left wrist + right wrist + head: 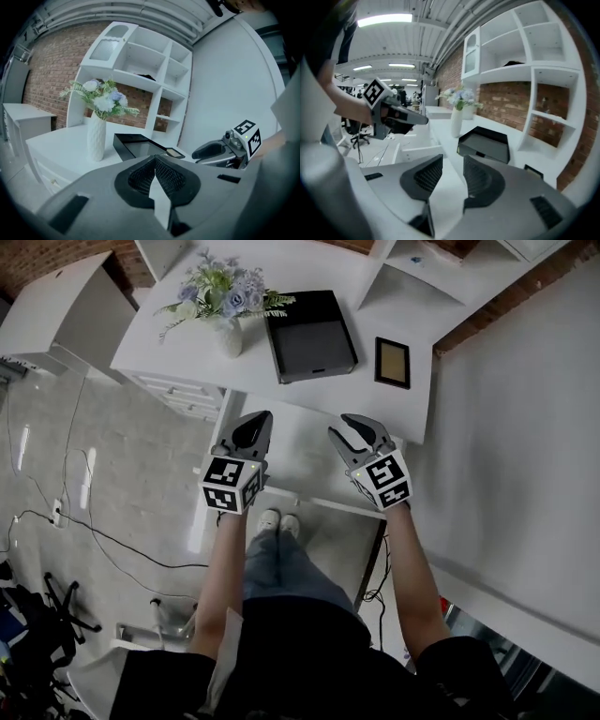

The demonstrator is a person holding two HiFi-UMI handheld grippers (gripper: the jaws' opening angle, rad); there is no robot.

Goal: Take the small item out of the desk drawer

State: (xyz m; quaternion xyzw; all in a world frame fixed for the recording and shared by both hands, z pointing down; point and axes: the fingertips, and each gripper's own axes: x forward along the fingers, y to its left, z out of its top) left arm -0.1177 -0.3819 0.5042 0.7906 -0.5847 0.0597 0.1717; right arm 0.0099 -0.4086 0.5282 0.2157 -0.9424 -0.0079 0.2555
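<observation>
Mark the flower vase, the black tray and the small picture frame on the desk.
flower vase (228, 337), head view, on its white body below the flowers.
black tray (309, 341), head view, on its grey inner floor.
picture frame (392, 362), head view, on the middle of its brownish panel.

The right gripper (453, 161) has its jaws standing apart, only the bare white desk (440, 136) showing between them. Beyond lies a black tray (485, 143), and past it a white vase (456, 122) of flowers (459, 98). At left hangs the left gripper (417, 119). White shelves (534, 70) back onto a brick wall (506, 105)
</observation>
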